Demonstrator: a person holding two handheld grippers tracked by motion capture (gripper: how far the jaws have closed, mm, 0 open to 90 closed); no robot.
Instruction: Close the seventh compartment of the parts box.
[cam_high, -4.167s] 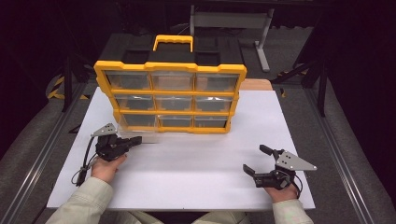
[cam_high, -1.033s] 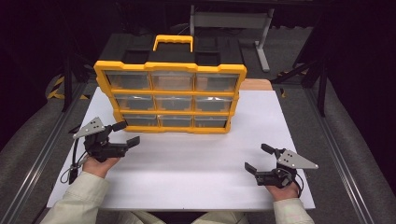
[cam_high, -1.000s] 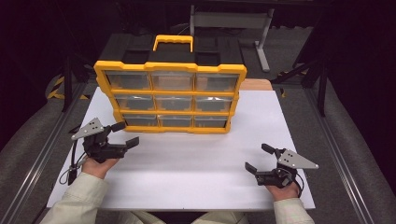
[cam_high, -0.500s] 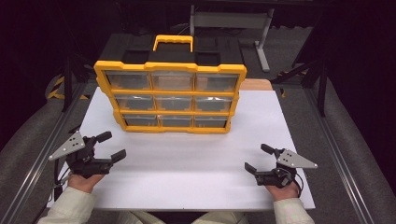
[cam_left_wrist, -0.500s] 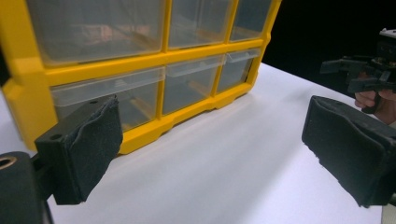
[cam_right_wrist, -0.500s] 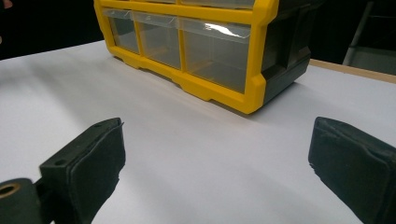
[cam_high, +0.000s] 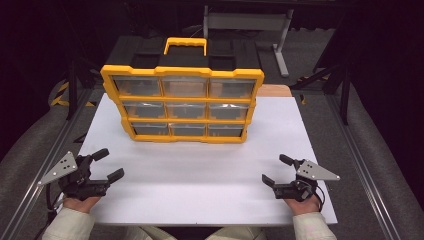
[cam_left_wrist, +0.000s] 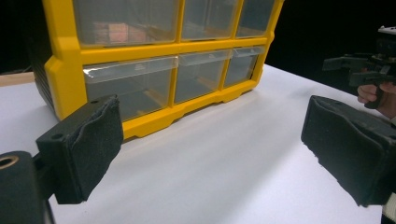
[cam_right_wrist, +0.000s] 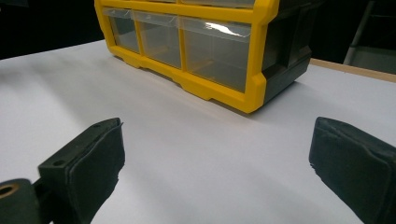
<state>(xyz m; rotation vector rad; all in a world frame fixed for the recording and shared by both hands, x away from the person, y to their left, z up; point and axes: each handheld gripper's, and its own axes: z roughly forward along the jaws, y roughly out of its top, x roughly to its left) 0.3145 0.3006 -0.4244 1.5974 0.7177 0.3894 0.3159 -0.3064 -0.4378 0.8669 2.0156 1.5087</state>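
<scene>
1. High view: a yellow and black drawer organiser stands upright near the far middle of a white table, its carry handle on top and nine clear drawers facing the person. The left gripper sits near the table's front left corner, jaws spread wide and holding nothing. The right gripper sits near the front right, also wide open and empty. Both are well apart from the organiser. Risk, as a judgement: the cabinet is tall and stands on a narrow base, so a pull on an upper drawer with nothing bracing the frame could tip it forward.

2. Left gripper view: the two black padded jaws stand far apart with only bare table between them. The bottom row of drawers lies ahead, shut, with a thin clear lip along each top edge. The other gripper and its hand show at the far right. Risk: the lip is shallow and slick, so thick pads may slip off it.

3. Right gripper view: the jaws are again wide and empty. The organiser's lower right corner is ahead and to the left. Risk: a reach from this angle may strike the yellow frame and shove the cabinet across the smooth surface.
</scene>
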